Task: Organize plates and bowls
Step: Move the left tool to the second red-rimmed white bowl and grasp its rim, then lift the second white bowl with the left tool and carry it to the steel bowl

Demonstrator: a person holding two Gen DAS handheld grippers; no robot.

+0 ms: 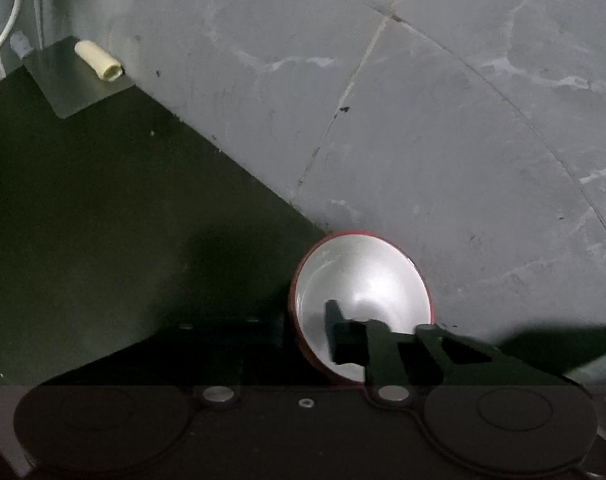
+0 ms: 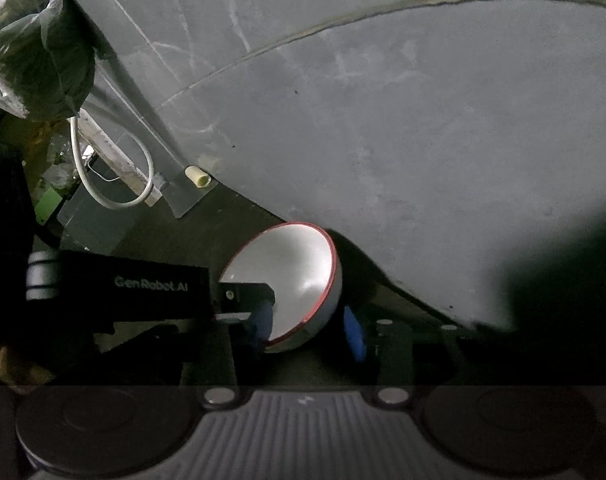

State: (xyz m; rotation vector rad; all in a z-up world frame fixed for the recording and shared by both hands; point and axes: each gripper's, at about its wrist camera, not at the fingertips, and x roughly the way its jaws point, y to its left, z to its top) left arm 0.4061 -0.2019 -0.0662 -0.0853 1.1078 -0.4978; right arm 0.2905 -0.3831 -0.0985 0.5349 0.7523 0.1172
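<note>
The bowl (image 2: 291, 280) is held up in the air, tipped on its side, right at the front of the left gripper (image 2: 259, 322) and just beside the right gripper (image 2: 307, 332). Below it is the edge where a dark green surface (image 1: 103, 208) meets the grey tiled floor (image 1: 423, 120). The bowl is white and shiny inside, with a thin red rim. In the right wrist view, the left gripper comes in from the left side, and one blue finger pad (image 2: 263, 316) sits inside the bowl, pressed on its wall, so it is pinching the bowl's edge. In the left wrist view, a dark finger (image 1: 343, 332) also lies inside the bowl. The right gripper's fingers are spread wide. One blue pad (image 2: 353, 334) is just past the outside of the bowl, and it holds nothing. Far back by the wall lies a small cream tube (image 1: 99, 60), near a white cable (image 2: 111, 184).
</note>
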